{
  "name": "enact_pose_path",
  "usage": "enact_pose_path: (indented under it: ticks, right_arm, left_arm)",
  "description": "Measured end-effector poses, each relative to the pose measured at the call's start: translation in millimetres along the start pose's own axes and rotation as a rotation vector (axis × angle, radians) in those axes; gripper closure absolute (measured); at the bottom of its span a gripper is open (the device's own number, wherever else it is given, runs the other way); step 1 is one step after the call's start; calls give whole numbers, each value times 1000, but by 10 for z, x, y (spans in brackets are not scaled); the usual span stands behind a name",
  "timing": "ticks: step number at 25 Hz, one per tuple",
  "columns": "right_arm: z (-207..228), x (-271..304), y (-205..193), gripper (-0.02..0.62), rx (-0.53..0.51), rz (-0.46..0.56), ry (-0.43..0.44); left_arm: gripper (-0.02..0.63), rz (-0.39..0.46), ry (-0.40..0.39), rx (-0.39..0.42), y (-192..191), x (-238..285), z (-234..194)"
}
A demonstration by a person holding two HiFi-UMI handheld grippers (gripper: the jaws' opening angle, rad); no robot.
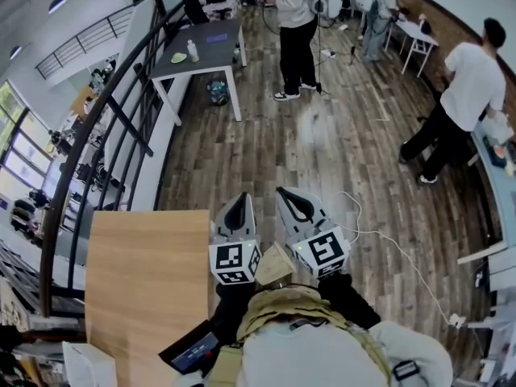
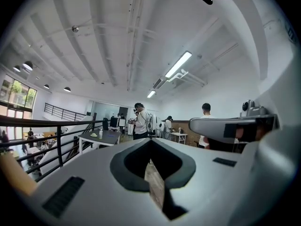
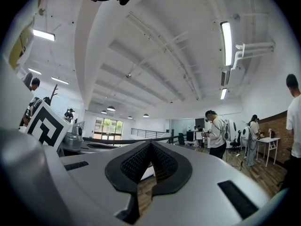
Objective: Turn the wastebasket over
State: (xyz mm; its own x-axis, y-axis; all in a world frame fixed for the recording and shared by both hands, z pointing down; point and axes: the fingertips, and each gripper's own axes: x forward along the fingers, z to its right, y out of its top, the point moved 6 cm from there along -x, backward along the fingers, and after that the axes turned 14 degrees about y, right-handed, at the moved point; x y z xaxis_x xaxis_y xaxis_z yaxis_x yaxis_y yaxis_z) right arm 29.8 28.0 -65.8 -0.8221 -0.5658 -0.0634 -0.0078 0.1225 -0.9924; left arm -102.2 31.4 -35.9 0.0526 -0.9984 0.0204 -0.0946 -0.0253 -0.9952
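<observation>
No wastebasket shows in any view. Both grippers are held level close to the person's chest, side by side above the wooden floor. The left gripper (image 1: 239,197) has its jaws closed tip to tip with nothing between them, and the left gripper view (image 2: 150,140) shows the same. The right gripper (image 1: 283,191) sits just to its right, its ribbed pads (image 3: 137,164) meeting at the tip (image 3: 150,144), also empty. Each carries its marker cube facing the head camera. Both point out across the room toward people standing far off.
A light wooden tabletop (image 1: 145,280) lies at the lower left, beside a black railing (image 1: 121,127). A grey table (image 1: 201,51) stands farther off. One person (image 1: 297,31) stands ahead, another (image 1: 463,95) bends at a counter on the right. A white cable (image 1: 387,244) runs across the floor.
</observation>
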Motion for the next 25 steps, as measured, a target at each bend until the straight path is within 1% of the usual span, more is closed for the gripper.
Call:
enact_pose_path:
  ticks: [5,12,25]
  right_arm:
    - [-29,42,7,575,34,-11,-6]
    - [-23,53,-70,575,36,-20,6]
    - [-75,170,-160,575,50,-31,29]
  left_arm:
    - [604,-7,1,-5,1,-21,-35]
    - [604,-35,11,-5,-69,-35,-37]
    - [604,-72,31,-24,-176,-36,-181]
